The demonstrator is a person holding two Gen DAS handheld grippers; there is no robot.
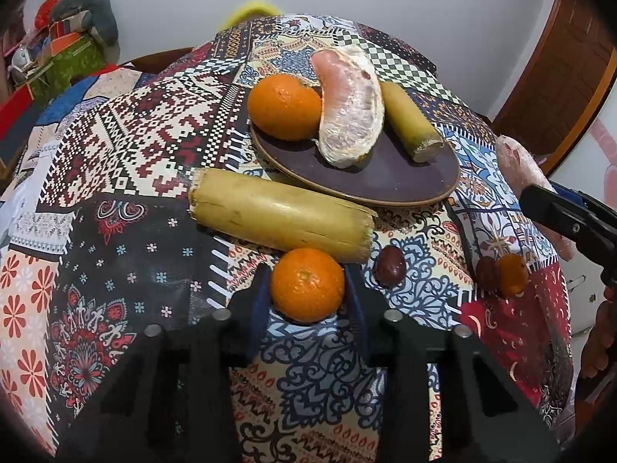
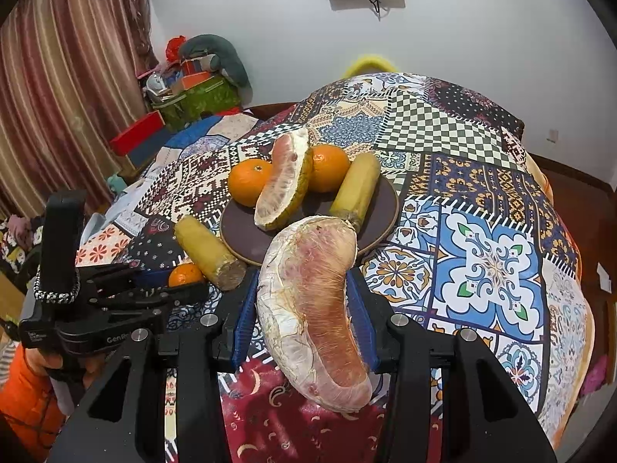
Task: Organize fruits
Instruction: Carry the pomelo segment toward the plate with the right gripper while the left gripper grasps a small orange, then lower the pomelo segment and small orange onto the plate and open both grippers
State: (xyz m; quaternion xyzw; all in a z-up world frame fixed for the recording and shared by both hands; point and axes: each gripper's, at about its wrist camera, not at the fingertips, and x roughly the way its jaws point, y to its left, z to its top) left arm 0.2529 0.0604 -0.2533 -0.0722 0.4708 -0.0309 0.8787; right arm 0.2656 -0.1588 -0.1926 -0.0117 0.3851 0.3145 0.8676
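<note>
Your left gripper (image 1: 307, 289) is closed on the orange (image 1: 307, 284) at lower centre, your right gripper (image 2: 304, 301) clamps the pomelo piece (image 2: 310, 308) (it overhangs), so lift both gently toward the brown plate (image 1: 405, 183), avoiding the sugarcane (image 1: 281, 218) just beside.

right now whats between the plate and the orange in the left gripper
A peeled sugarcane piece lies crosswise on the cloth between the plate and that orange, seen in the left wrist view.

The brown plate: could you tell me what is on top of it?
On the brown plate sit two oranges, a pomelo segment and a sugarcane piece. Anything behind them is hidden.
</note>
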